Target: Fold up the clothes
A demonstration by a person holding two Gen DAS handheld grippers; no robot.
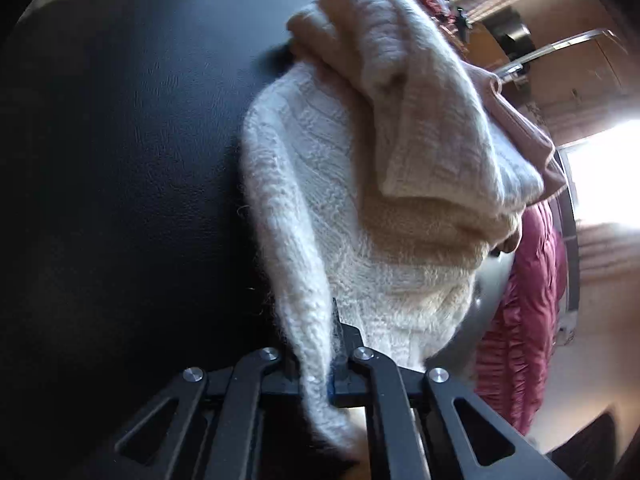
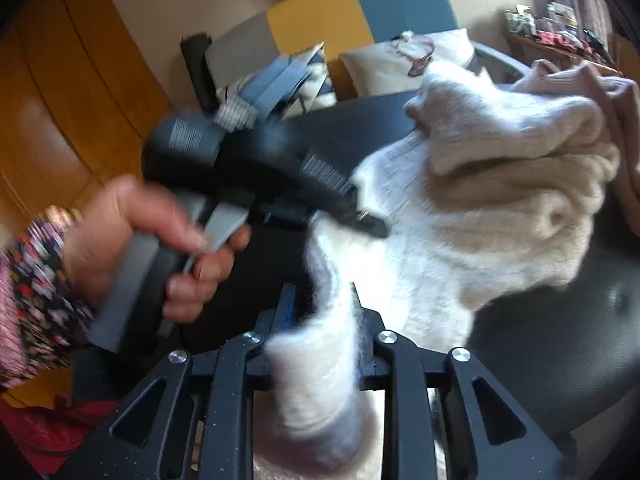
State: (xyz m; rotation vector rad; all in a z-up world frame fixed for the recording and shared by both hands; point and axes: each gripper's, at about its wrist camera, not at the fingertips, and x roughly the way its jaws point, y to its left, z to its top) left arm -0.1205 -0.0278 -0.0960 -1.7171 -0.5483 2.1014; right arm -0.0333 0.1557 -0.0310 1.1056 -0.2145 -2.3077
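Left gripper [image 1: 314, 354] points forward over the black table [image 1: 120, 160], fingers clamped on a fuzzy edge of the white sweater [image 1: 320, 200]. Right gripper [image 2: 320, 312] likewise pinches a woolly white edge; I see the person's left hand [image 2: 160, 240] wrapped around the other tool's grey handle, trigger squeezed. The sweater is a soft cable knit, lying on the leathery table surface. A beige ribbed knit [image 1: 420, 100] lies rumpled across its far part, touching it.
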